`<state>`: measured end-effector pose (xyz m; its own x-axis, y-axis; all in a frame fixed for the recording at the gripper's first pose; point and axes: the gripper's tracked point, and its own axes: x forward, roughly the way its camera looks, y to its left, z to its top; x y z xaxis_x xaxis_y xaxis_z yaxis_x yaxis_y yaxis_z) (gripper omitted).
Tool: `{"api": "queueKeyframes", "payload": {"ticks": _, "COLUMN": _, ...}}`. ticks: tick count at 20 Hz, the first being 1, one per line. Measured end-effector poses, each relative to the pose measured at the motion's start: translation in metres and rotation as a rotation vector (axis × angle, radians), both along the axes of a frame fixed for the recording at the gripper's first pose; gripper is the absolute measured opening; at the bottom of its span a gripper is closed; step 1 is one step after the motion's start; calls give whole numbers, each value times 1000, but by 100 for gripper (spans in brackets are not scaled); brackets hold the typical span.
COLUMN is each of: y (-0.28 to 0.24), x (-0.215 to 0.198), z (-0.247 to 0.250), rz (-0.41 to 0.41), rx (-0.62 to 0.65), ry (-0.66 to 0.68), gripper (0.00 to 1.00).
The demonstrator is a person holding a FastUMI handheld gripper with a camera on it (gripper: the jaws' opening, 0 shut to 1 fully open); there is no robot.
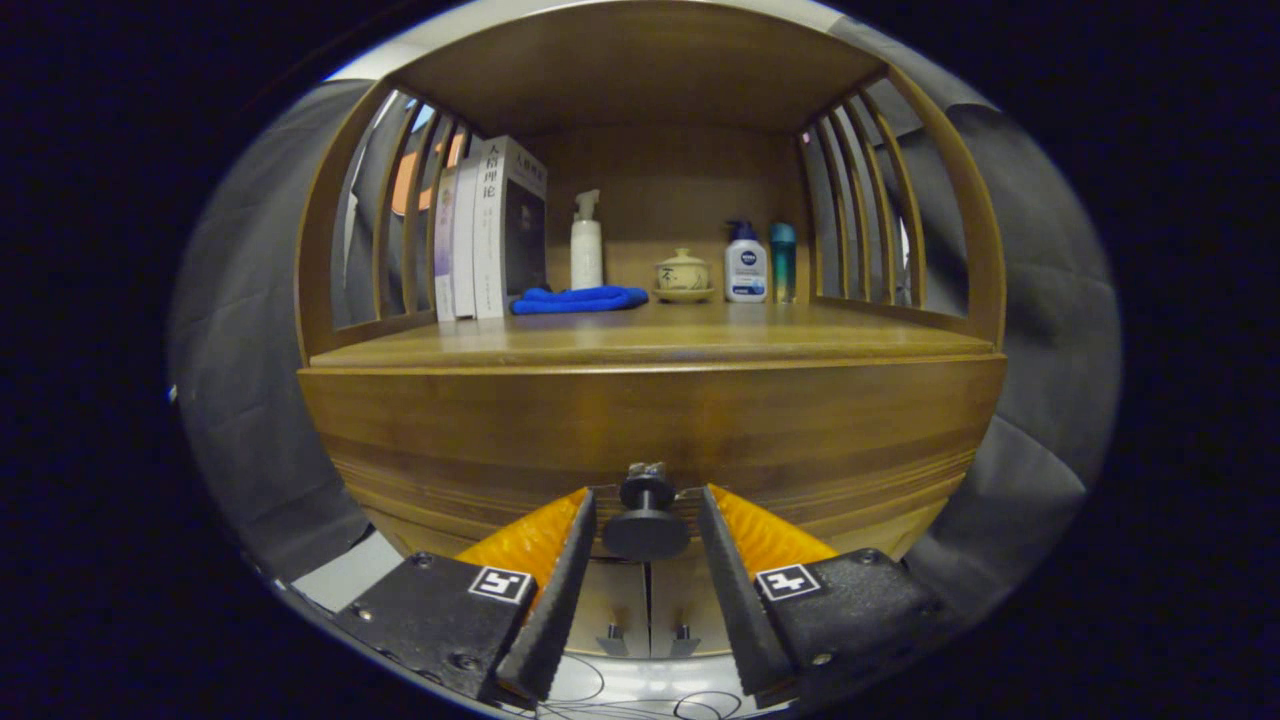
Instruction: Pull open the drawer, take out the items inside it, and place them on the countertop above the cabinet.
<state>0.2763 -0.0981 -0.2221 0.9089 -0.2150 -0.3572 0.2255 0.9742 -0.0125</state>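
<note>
— Drawer [650, 425] is sitting closed below the countertop [650, 340], its knob [646, 520] lying between the fingers.

— Is the gripper [646, 535] clamping it?

— No, it's standing open, with gaps on both sides. Whatever's inside is staying hidden.

— Farther back?

— Books [490, 230], a blue cloth [580, 299], bottles [745, 262] and a lidded cup [683, 272] are standing on the countertop.
</note>
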Motion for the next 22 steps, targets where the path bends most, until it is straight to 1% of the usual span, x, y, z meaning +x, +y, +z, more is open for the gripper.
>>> {"api": "queueKeyframes", "payload": {"ticks": 1, "y": 0, "x": 2, "z": -1, "rz": -8, "rx": -8, "ry": 4, "gripper": 65}}
{"api": "queueKeyframes", "payload": {"ticks": 2, "y": -2, "x": 4, "z": -4, "rz": -12, "rx": -23, "ry": 12, "gripper": 58}}
{"api": "queueKeyframes", "payload": {"ticks": 4, "y": -4, "x": 7, "z": -5, "rz": -15, "rx": -40, "ry": -2, "gripper": 51}}
{"api": "queueKeyframes", "payload": {"ticks": 5, "y": -5, "x": 8, "z": -5, "rz": -15, "rx": -43, "ry": -4, "gripper": 50}}
{"api": "queueKeyframes", "payload": {"ticks": 7, "y": -6, "x": 7, "z": -6, "rz": -7, "rx": -36, "ry": 0, "gripper": 44}}
{"api": "queueKeyframes", "payload": {"ticks": 10, "y": -3, "x": 4, "z": -7, "rz": -15, "rx": 14, "ry": 17, "gripper": 38}}
{"api": "queueKeyframes", "payload": {"ticks": 14, "y": 1, "x": -24, "z": -7, "rz": -18, "rx": 17, "ry": 25, "gripper": 37}}
{"api": "queueKeyframes", "payload": {"ticks": 22, "y": 14, "x": -92, "z": -4, "rz": 11, "rx": -13, "ry": 34, "gripper": 37}}
